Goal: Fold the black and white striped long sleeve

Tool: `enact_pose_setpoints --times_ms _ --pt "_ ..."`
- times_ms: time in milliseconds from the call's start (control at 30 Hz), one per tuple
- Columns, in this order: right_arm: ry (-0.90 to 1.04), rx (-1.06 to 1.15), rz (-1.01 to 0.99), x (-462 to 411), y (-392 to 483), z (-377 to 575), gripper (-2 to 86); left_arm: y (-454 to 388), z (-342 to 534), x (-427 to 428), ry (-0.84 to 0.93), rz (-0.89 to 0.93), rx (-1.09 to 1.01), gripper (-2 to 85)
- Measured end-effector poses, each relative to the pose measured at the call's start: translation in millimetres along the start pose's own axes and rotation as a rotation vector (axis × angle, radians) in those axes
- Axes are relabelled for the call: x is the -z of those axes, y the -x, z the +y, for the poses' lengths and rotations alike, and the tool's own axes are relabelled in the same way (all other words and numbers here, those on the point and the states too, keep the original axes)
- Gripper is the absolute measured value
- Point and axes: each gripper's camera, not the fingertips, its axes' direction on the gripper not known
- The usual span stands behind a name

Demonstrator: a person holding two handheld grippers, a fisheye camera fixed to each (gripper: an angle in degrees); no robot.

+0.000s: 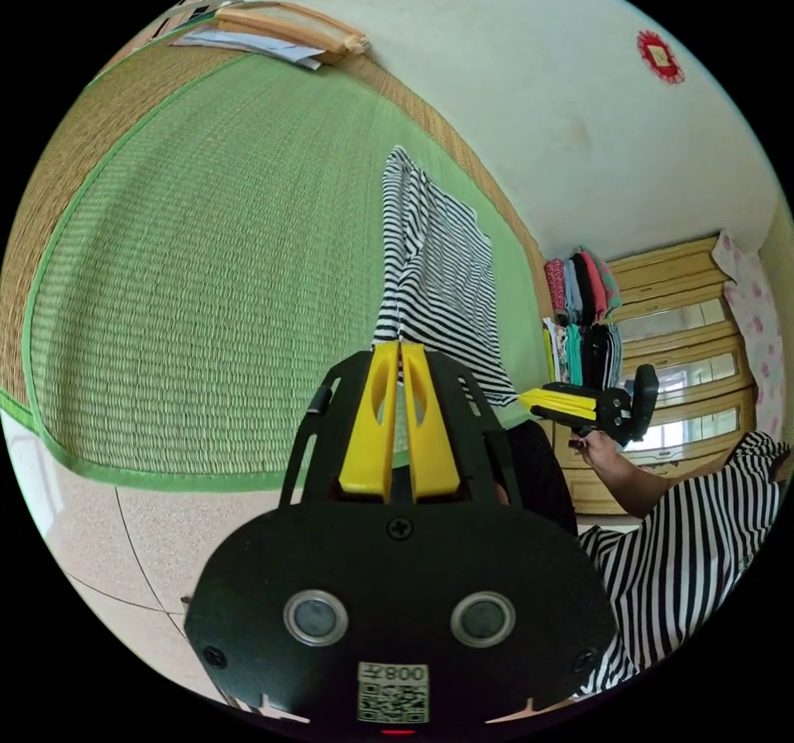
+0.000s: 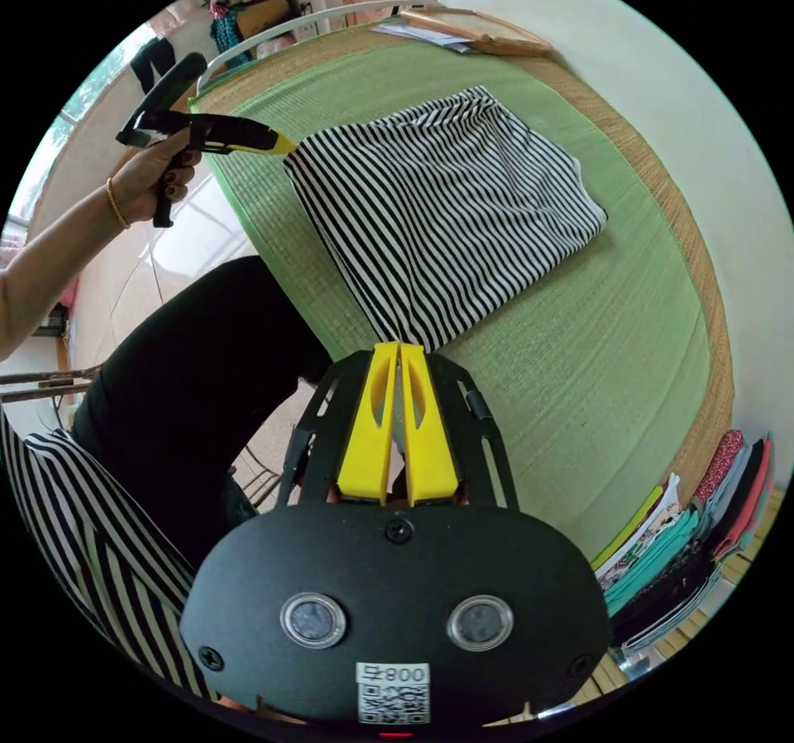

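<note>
Both hand-held grippers (image 1: pixel 399 346) (image 2: pixel 399 347) pinch near corners of the striped shirt (image 2: pixel 447 213), its length running away across the mat (image 2: pixel 579 346).

The right gripper (image 2: pixel 398 347) had its two yellow fingers (image 2: pixel 368 420) closed together on the near corner of the black and white striped long sleeve (image 2: pixel 447 205). Beyond the fingertips, the garment lay spread on a green woven mat (image 2: pixel 579 346). At the garment's other near corner, off to the fingers' left, the left gripper (image 2: pixel 285 146) was pinching the cloth, held by a person's hand (image 2: pixel 153 176). A stack of folded clothes (image 2: pixel 686 528) lay to the right of the fingers, at the mat's edge. A wooden frame (image 2: pixel 475 29) lay at the far end of the mat.
</note>
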Motion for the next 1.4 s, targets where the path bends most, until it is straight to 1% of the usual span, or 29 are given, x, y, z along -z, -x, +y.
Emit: enact_pose_setpoints --times_ms 67,233,300,333,400,433,500,533,633,700,767,867,933,1000,1067,1100,1167,1233,1333,1367,1400 --pt "0.025 -0.002 -0.02 -20 -4 3 -0.3 -3 5 2 0.014 0.005 0.008 0.5" --pt "0.015 -0.039 -0.076 -44 -22 10 0.0 -21 15 23 -0.039 -0.019 -0.012 1.2" --pt "0.014 -0.067 -0.197 -55 -39 18 0.4 -34 16 34 -0.082 -0.015 -0.042 1.7" --pt "0.016 -0.072 -0.228 -58 -43 20 0.4 -38 15 36 -0.09 -0.014 -0.054 1.8" --pt "0.008 -0.114 -0.375 -72 -64 32 0.4 -57 9 39 -0.1 -0.011 -0.112 2.0" --pt "0.0 -0.124 -0.418 -75 -69 35 0.3 -62 6 38 -0.098 -0.008 -0.127 2.0" --pt "-0.083 -0.16 -0.564 -79 -96 46 0.2 -80 -5 32 -0.073 0.01 -0.181 1.7" --pt "-0.108 -0.181 -0.574 -79 -104 47 0.2 -84 -9 29 -0.064 0.012 -0.193 1.6" --pt "-0.23 -0.242 -0.535 -74 -151 33 0.1 -104 -23 18 -0.031 -0.028 -0.253 0.9" --pt "-0.326 -0.27 -0.444 -73 -190 6 0.1 -115 -32 9 0.001 -0.064 -0.273 0.5" --pt "-0.345 -0.307 -0.354 -81 -214 -20 0.1 -121 -37 2 0.032 -0.086 -0.279 0.3" --pt "-0.323 -0.335 -0.264 -108 -242 -60 0.1 -128 -38 -10 0.115 -0.176 -0.286 0.2" --pt "-0.252 -0.35 -0.217 -131 -250 -77 0.0 -130 -35 -7 0.099 -0.141 -0.266 0.2" --pt "-0.141 -0.335 -0.139 -165 -248 -89 0.0 -136 -30 -2 0.089 -0.126 -0.24 0.1" --pt "-0.193 -0.288 -0.118 -171 -242 -83 0.1 -143 -27 4 0.066 -0.133 -0.231 0.1" --pt "-0.223 -0.28 -0.106 -177 -240 -79 0.1 -151 -25 11 0.017 -0.131 -0.24 0.1" --pt "-0.247 -0.286 -0.11 -186 -240 -76 0.1 -164 -28 17 -0.035 -0.084 -0.265 0.1" --pt "-0.239 -0.306 -0.138 -195 -246 -78 0.1 -176 -37 14 -0.035 -0.059 -0.298 0.1" --pt "-0.212 -0.314 -0.2 -206 -257 -84 0.1 -190 -57 -4 0.022 -0.142 -0.34 0.2" --pt "-0.232 -0.315 -0.246 -209 -261 -84 0.1 -189 -64 -12 0.068 -0.215 -0.337 0.2" --pt "-0.252 -0.332 -0.272 -211 -266 -83 0.1 -188 -68 -17 0.09 -0.246 -0.325 0.2"
